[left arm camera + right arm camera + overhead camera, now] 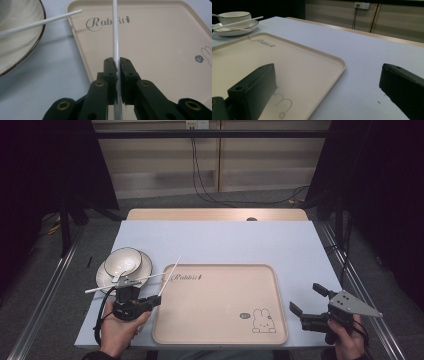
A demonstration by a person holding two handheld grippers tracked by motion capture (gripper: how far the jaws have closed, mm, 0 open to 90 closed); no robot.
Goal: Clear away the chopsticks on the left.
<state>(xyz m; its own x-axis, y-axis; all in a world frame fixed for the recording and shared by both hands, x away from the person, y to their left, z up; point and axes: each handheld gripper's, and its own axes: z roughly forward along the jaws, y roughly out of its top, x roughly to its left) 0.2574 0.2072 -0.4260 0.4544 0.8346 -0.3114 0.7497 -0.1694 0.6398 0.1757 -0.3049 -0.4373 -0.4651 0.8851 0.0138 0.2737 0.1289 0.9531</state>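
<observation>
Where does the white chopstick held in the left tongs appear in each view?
High view: chopstick slants up from the left tongs over the tray's left edge.
Left gripper view: chopstick runs straight up the centre, clamped.
Right gripper view: I cannot tell it apart.
Shared landmark: the tray's "Rabbit" lettering.

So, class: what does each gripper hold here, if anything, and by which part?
The left gripper is shut on a white chopstick, pinching it toward its lower end, over the tray. The right gripper is open and holds nothing.
</observation>
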